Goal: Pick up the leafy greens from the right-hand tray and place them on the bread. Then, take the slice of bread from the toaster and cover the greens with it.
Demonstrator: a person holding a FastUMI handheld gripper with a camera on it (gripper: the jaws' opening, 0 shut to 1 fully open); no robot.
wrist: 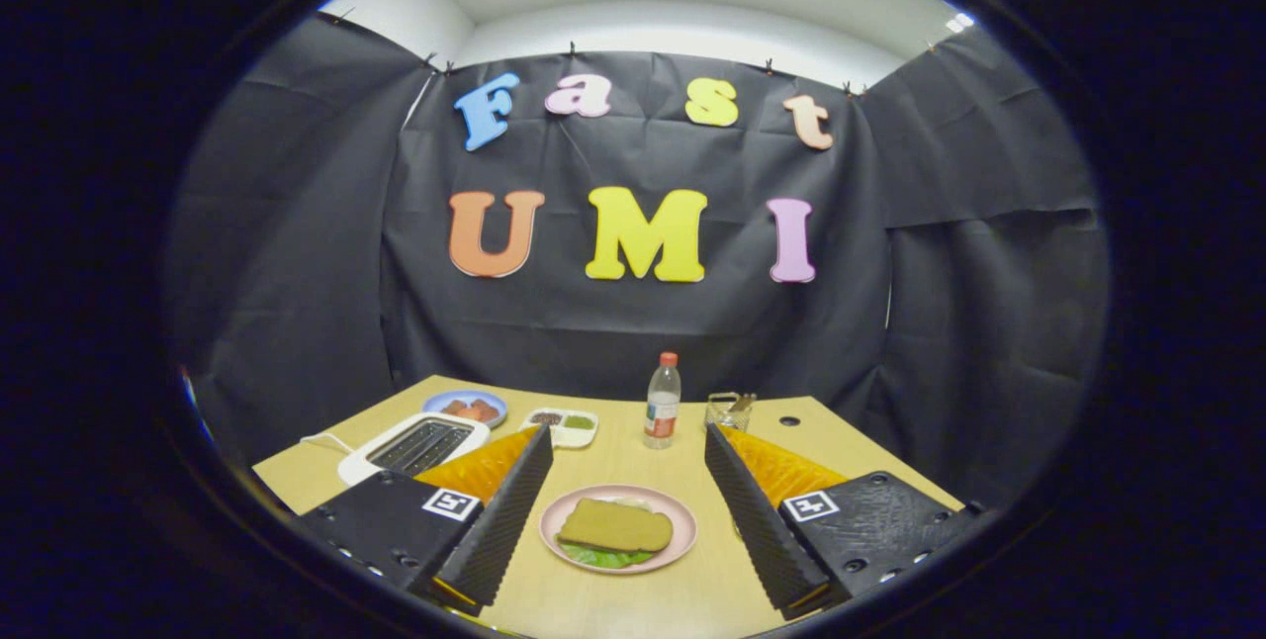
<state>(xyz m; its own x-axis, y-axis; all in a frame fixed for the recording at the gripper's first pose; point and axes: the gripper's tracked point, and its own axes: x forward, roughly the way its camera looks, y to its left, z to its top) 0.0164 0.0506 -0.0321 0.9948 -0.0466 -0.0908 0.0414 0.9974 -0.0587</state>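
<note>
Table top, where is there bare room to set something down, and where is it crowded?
Bare wood lies between the pink plate and the bottle, and nearer than the plate, between the open gripper's fingers. The back is crowded: toaster, blue plate, small divided tray, bottle and a wire basket stand in a row.

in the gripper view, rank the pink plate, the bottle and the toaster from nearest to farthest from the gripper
The gripper is open, jaws wide apart.
1. Pink plate: between the jaws, holding bread over greens.
2. Toaster: just beyond the left jaw.
3. Bottle: farther back, mid-table.
</note>
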